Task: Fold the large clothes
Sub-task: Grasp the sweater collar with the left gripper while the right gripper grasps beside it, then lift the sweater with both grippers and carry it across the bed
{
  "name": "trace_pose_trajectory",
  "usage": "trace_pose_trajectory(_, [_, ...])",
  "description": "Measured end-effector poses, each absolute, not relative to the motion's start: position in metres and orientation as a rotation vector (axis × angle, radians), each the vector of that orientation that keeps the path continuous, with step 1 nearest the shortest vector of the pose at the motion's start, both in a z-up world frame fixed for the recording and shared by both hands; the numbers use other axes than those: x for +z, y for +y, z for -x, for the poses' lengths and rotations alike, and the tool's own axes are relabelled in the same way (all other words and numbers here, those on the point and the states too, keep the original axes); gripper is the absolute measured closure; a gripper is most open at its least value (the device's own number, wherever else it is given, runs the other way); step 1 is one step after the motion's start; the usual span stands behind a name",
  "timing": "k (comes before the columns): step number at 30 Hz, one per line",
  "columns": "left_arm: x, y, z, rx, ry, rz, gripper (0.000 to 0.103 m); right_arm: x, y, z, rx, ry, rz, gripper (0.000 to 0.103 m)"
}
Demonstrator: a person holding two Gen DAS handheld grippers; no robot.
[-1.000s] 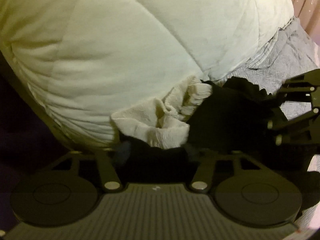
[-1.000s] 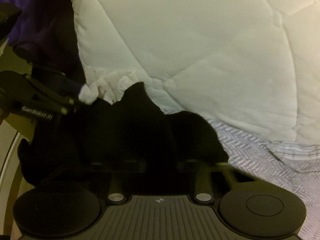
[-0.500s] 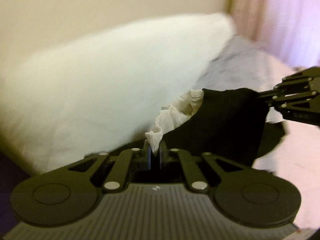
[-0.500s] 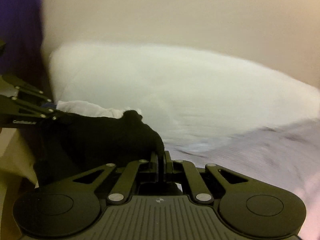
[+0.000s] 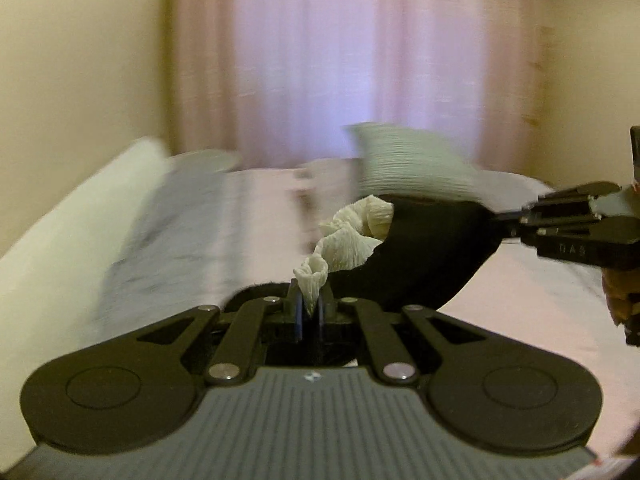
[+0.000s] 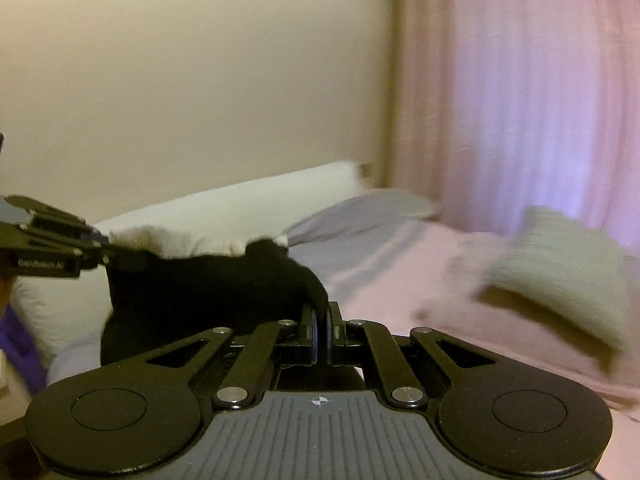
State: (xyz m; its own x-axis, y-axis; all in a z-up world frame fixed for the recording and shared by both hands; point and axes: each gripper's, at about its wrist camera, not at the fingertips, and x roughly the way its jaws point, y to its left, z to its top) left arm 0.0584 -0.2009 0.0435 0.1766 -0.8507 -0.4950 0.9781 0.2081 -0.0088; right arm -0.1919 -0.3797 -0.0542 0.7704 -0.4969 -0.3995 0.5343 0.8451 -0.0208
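Both grippers, left [image 5: 310, 312] and right [image 6: 322, 320], now clench one black garment [image 5: 424, 256] with a white frill, lifted off the bed [image 6: 400, 264] and stretched between them in the air, ready for spreading and folding.

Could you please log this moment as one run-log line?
left gripper: shut on cream crinkled trim of black fabric garment | right gripper: shut on garment's black edge | garment: stretched between grippers above bed

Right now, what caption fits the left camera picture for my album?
Left gripper shut on a black garment with a cream frill, right gripper holding its other end.
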Motion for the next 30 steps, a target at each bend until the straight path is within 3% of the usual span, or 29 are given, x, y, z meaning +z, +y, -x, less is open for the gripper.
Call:
trace_pose_trajectory(9, [0.096,-0.297,0.096,-1.761,0.401,-0.290,0.103,0.030,-0.394,0.395,-0.959,0.340,-0.073,0.103])
trace_pose_trajectory(15, [0.095,-0.341,0.146,-1.954,0.369,-0.327,0.103,-0.007,-0.392,0.455,-1.204,0.465,-0.139,0.103])
trace_pose_trajectory(22, [-0.047,-0.381,0.197,-1.956,0.535,-0.615,0.094,-0.099,-0.361,0.525,-1.336,0.589,-0.364,0.103])
trace_pose_trajectory(30, [-0.176,-0.397,0.265,-1.962,0.650,-0.860,0.066,-0.168,-0.370,0.572,-1.105,0.690,-0.478,0.103])
